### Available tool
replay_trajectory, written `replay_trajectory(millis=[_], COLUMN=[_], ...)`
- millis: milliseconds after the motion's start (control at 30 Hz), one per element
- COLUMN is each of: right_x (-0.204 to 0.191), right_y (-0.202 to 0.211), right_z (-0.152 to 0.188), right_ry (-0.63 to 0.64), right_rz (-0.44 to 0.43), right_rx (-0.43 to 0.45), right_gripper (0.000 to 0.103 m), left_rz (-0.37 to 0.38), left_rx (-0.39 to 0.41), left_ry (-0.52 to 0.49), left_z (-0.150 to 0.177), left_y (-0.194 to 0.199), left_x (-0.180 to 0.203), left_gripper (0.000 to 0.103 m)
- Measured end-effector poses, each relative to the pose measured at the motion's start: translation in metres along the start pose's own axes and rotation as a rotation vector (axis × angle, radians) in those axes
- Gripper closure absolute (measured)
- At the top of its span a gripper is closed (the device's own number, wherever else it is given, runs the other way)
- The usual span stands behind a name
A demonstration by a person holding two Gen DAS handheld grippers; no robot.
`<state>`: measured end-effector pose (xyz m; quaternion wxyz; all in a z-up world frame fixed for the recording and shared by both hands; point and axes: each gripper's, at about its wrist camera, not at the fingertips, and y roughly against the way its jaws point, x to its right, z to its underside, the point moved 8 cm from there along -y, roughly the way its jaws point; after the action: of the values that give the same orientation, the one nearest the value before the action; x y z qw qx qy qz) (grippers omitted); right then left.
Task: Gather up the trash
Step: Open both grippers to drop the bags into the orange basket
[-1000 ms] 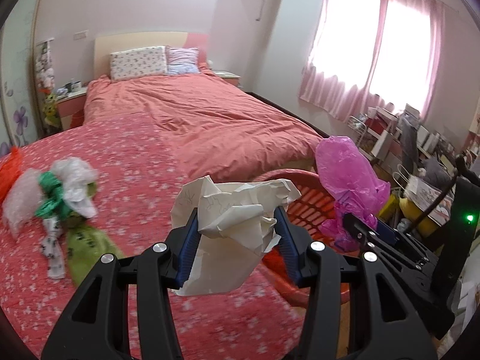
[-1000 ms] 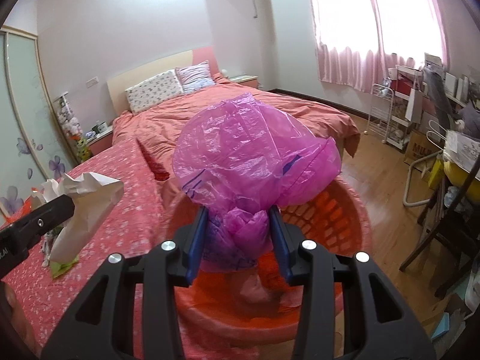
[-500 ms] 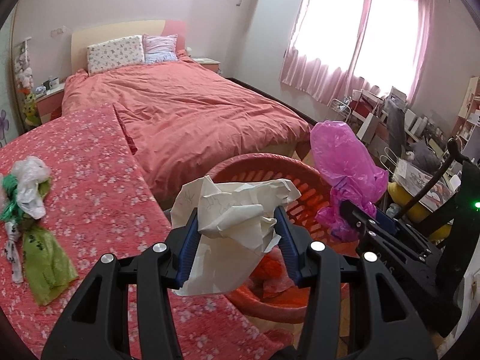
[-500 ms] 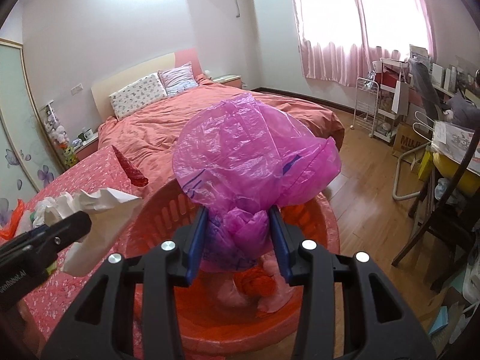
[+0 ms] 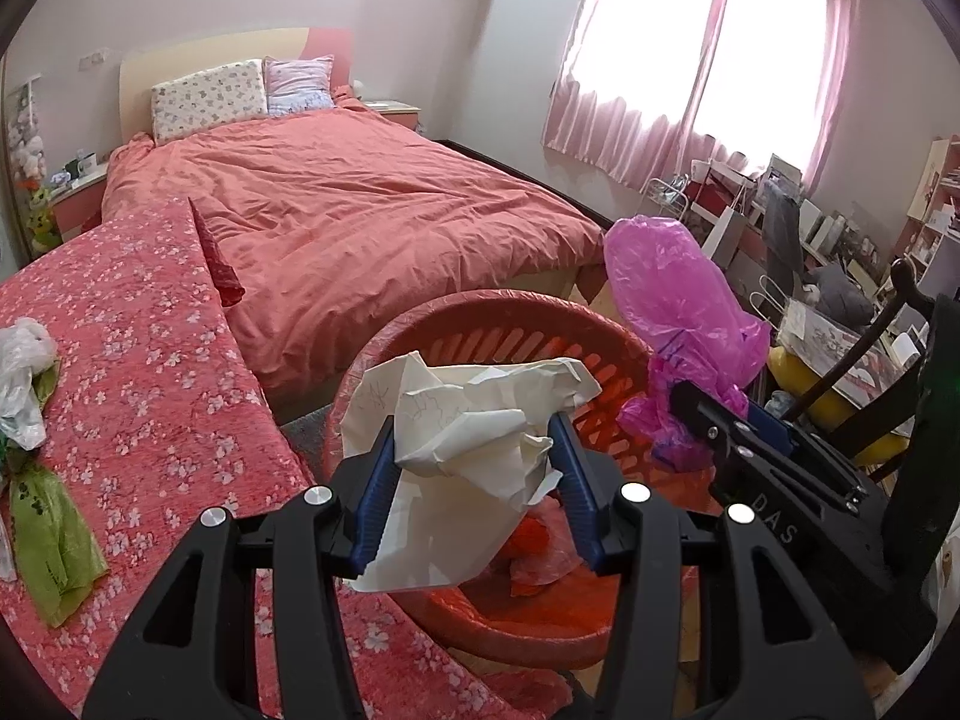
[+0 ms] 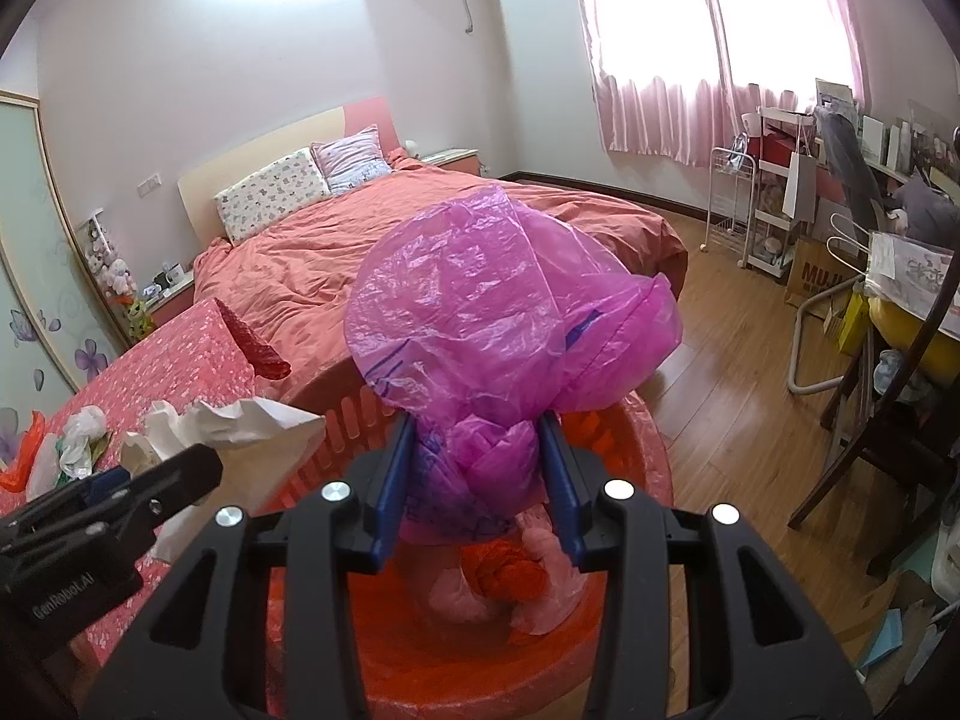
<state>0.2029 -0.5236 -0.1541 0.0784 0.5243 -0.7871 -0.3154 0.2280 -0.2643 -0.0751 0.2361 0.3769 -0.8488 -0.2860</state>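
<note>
Your left gripper [image 5: 474, 468] was clamped on a crumpled sheet of white paper [image 5: 468, 420] at lower centre of its view, over the near rim of the round red plastic basket [image 5: 510, 324]. Your right gripper [image 6: 480, 468] was clamped on a crinkled magenta plastic bag [image 6: 504, 324], held mid-frame above that basket, where red and pink scraps [image 6: 510, 576] lay.

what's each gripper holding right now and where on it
Left gripper: crumpled white paper, pinched across its middle. Right gripper: crinkled pink plastic bag, squeezed at its bunched lower end.
</note>
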Motion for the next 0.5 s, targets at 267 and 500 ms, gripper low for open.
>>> replay_trajectory(millis=[267, 500], right_x=[-0.001, -0.003], right_y=[-0.008, -0.009], right_z=[-0.001, 0.002], right_ry=[-0.021, -0.01], right_rz=[-0.021, -0.02], right_rx=[-0.008, -0.008], right_gripper=[0.052, 0.04], left_rz=[-0.008, -0.061], left_rx=[-0.021, -0.02], left_ry=[0.025, 0.051], left_z=[0.003, 0.007], left_y=[-0.004, 0.001], left_x=[-0.008, -0.028], left_gripper=[0.042, 0.035])
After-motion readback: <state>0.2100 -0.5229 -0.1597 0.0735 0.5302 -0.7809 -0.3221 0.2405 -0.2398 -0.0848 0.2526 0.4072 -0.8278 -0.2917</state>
